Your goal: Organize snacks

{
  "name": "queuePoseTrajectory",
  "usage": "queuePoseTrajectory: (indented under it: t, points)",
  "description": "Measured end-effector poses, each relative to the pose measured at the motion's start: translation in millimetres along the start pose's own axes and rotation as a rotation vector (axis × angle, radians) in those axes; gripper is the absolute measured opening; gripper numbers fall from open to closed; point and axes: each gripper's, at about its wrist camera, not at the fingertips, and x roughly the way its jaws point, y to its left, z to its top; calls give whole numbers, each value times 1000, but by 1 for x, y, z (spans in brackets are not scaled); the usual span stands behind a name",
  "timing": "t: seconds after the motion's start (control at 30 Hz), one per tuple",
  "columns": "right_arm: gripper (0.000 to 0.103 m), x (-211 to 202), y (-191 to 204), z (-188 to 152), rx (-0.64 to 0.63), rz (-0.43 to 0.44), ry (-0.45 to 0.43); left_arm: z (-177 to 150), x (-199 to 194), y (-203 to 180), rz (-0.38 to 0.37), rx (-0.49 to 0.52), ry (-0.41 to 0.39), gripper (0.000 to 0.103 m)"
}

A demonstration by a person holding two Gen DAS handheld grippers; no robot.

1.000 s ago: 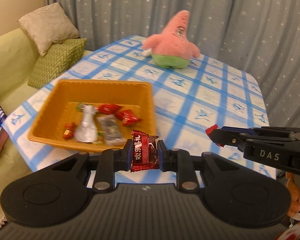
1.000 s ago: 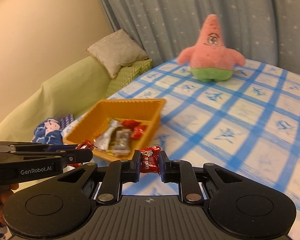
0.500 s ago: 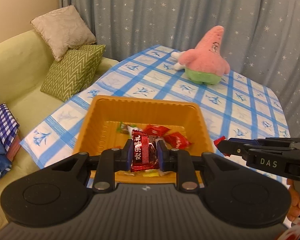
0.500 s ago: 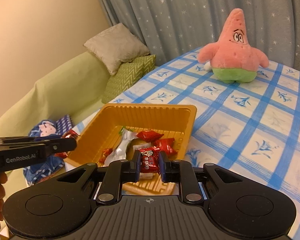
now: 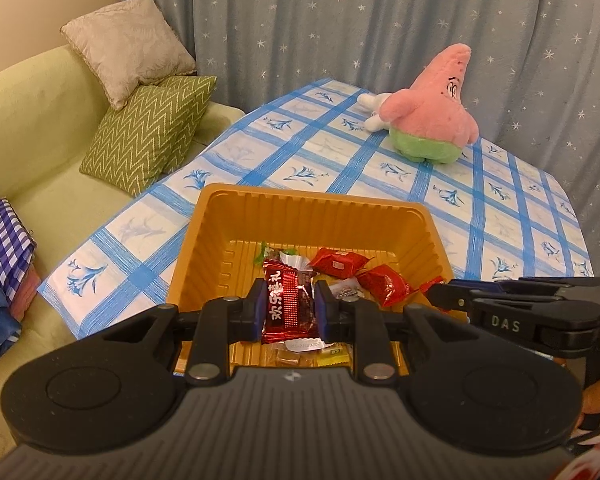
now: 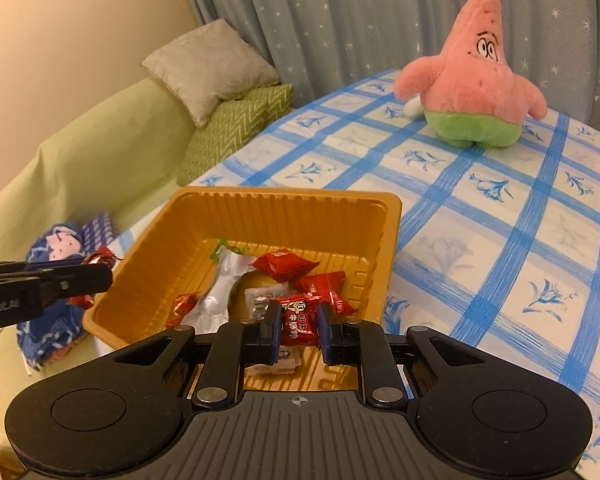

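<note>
Snack packets (image 5: pixel 288 306) (image 6: pixel 298 320) sit clamped in both hand-held grippers (image 5: pixel 287 309) (image 6: pixel 298 326) over tray (image 5: pixel 320 208)

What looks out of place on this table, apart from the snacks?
The pink starfish plush toy stands at the far end of the checked tablecloth, well apart from the orange tray of snacks. Nothing looks spilled or damaged.

You see an orange tray (image 5: pixel 312 216), red wrappers (image 5: pixel 340 263), a blue-checked white tablecloth (image 5: pixel 480 216), and a pink-and-green plush (image 5: pixel 432 120) upper right.
</note>
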Motion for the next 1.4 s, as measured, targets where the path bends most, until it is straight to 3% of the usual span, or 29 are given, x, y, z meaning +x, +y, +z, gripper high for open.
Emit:
queuePoseTrajectory:
  t: [0.73,0.9,1.17,1.27,1.4]
  points:
    - [26,18,-16,22,87,25,6,9,48,14,25,34,62,22]
    - [43,18,-18,25,93,20,-4,15,63,13,31,53,70,22]
    - [62,12,-18,31,94,17,-37,26,76,13,48,50,61,23]
    - [75,7,-18,31,89,14,-44,26,76,14,56,31,70,29]
    - [82,-5,-19,27,83,18,-53,20,66,12,66,25,71,36]
